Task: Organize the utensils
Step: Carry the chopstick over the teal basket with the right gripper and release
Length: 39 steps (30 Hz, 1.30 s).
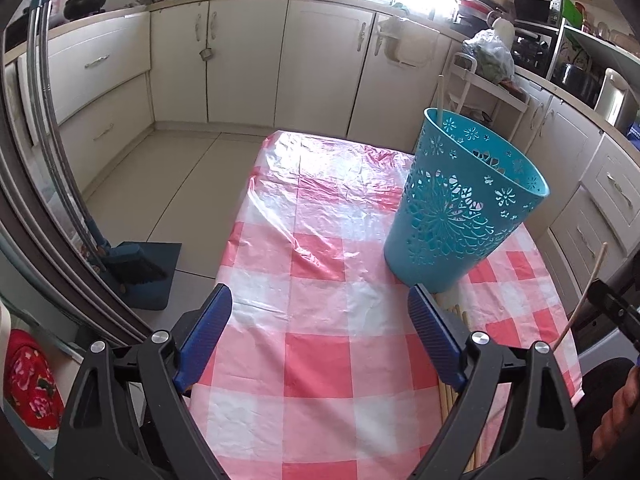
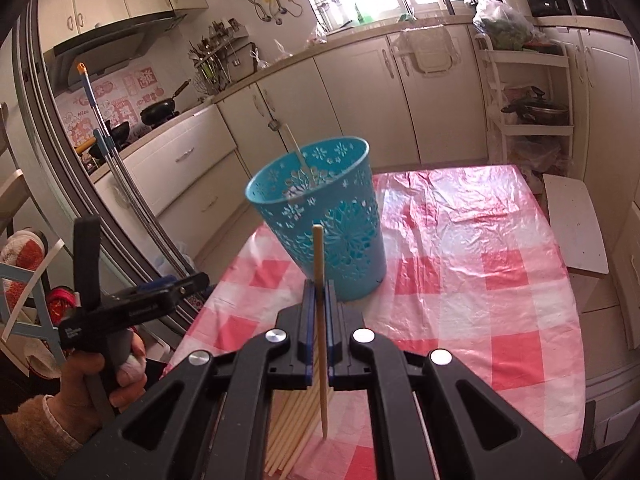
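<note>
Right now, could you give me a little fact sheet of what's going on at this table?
setting: kitchen table with a red-and-white checked cover
container: blue cut-out basket, upright, one chopstick already inside
right tool: shut on a single chopstick, held in front of the basket
left tool: open, holding nothing
waiting: loose chopsticks lying on the table beneath the right tool

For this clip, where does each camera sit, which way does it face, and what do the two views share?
Left wrist: on the left gripper, open above the checked table, facing the blue basket; the right gripper shows at the edge.
Right wrist: on the right gripper, shut on a chopstick, facing the basket; the left hand shows.
Shared: basket, table, loose chopsticks, kitchen cabinets.
</note>
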Each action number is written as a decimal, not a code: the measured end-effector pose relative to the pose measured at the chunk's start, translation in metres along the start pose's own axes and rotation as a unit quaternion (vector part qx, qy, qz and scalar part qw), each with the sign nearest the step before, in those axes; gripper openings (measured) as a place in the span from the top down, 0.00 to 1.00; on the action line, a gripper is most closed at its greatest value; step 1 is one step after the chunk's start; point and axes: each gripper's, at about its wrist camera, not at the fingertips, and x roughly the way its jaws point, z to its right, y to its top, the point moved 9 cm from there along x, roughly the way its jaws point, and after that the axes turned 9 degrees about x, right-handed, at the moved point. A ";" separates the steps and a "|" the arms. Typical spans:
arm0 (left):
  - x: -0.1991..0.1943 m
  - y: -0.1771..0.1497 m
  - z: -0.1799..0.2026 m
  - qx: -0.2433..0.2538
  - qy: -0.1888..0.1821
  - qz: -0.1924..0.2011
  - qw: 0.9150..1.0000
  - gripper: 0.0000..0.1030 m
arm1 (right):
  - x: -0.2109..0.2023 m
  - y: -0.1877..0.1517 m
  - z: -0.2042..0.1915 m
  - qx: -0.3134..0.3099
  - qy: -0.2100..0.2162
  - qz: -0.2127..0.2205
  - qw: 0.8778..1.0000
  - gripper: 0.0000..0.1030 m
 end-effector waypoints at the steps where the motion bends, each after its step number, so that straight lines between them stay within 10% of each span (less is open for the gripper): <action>1: 0.001 0.000 -0.002 -0.005 -0.001 -0.001 1.000 0.17 | -0.003 0.005 -0.004 -0.004 0.004 0.007 1.000 0.95; 26: 0.004 -0.002 -0.012 -0.041 -0.019 -0.003 0.999 0.17 | -0.052 0.156 -0.080 -0.070 0.053 0.122 0.989 0.95; 39: 0.000 0.002 -0.003 -0.008 0.003 0.007 1.000 0.16 | 0.086 0.110 -0.015 -0.038 -0.055 -0.007 0.998 0.95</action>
